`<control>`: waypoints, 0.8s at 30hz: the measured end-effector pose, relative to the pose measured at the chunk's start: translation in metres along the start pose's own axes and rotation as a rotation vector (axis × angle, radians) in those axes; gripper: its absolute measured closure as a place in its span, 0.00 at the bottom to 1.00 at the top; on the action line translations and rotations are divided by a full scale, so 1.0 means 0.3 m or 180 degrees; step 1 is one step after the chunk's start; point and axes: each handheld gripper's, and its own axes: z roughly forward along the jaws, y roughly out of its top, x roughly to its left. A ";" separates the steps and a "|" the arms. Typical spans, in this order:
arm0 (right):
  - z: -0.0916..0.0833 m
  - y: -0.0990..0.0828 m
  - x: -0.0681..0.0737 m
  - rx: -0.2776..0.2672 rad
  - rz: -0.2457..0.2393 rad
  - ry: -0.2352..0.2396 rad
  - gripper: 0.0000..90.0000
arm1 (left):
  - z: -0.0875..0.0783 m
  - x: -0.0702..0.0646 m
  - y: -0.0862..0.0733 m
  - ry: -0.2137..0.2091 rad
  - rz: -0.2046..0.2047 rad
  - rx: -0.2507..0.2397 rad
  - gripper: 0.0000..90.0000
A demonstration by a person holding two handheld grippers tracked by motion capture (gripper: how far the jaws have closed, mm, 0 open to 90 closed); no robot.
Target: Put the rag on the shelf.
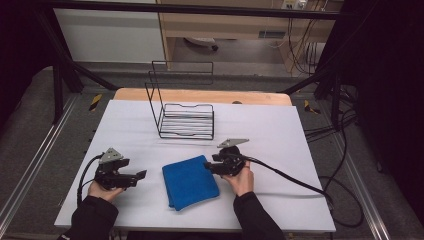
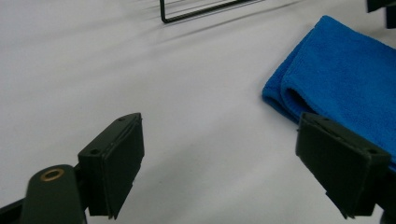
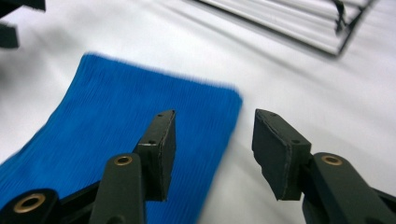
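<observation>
On the white counter [image 1: 280, 135] right in front of me lies the folded blue terry cloth [image 1: 190, 181], flat and untouched, midway between my two hands. My right tongs [image 1: 209, 167] sit at the cloth's right edge, jaws spread apart with nothing between them; in the right gripper view one jaw hangs over the blue fabric [image 3: 121, 121] and the other over bare counter, so I'd say I'm lining up on that edge. My left tongs [image 1: 141, 175] rest just beside the cloth's left side, also gaping wide and holding nothing, the folded edge [image 2: 336, 74] close by the far jaw. So I judge the work barely begun: no grip yet, cloth not lifted. Farther back stands the black wire rack [image 1: 186, 120], upright, and its slatted tray looks empty, well apart from the cloth
</observation>
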 end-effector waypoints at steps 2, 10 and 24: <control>0.059 0.033 -0.016 0.0061 -0.0026 0.0007 0.61 | 0.002 0.001 -0.001 0.0004 0.0007 0.0003 0.17; 0.129 0.030 -0.033 0.0226 0.0022 0.0018 0.87 | 0.008 -0.004 -0.001 -0.0010 0.0033 0.0024 0.17; 0.057 0.023 -0.018 0.0207 0.0064 -0.0502 0.96 | 0.008 -0.013 0.006 -0.0034 0.0043 0.0005 0.17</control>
